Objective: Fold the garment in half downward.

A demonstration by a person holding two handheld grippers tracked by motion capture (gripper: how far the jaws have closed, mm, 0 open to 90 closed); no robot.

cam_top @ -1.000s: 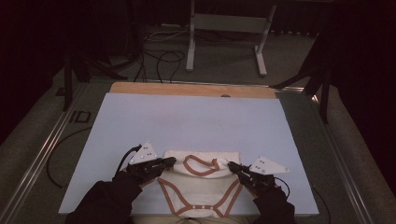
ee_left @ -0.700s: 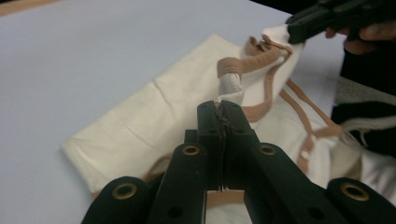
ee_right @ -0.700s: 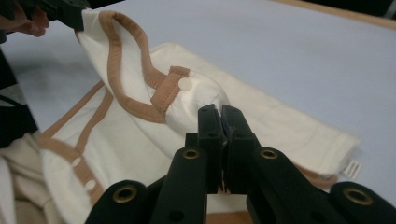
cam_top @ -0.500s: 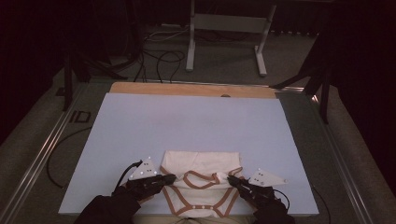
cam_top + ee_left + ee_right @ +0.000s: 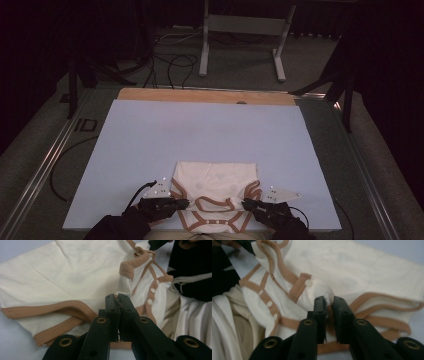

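A cream baby bodysuit [image 5: 216,192] with tan trim lies on the pale blue table [image 5: 200,135], at the table's near edge, close to the middle of that edge. Its folded body points away from the person, and the snap end with its tan bands and small white snaps reaches the near edge.

The left tool [image 5: 183,203] sits at the bodysuit's left near corner, just beside the tan-trimmed leg opening. In the left gripper view its black jaws are pressed together, pinching a fold of cream cloth [image 5: 123,288] right at their tips, next to a tan band that curls up from the bodysuit.

The right tool [image 5: 247,202] sits at the bodysuit's right near corner, opposite the left one, with the snap strip between the two. In the right gripper view its jaws have just been opening: a narrow gap stands between them, yet a bunch of the cloth with its tan edge is still caught between the tips [image 5: 329,300], so the pinch looks loosened, not dropped.

Dark sleeves [image 5: 117,227] come in from the bodysuit's near side behind both tools. Beyond the bodysuit the blue surface runs back to a wooden strip [image 5: 200,95] at the table's far edge.
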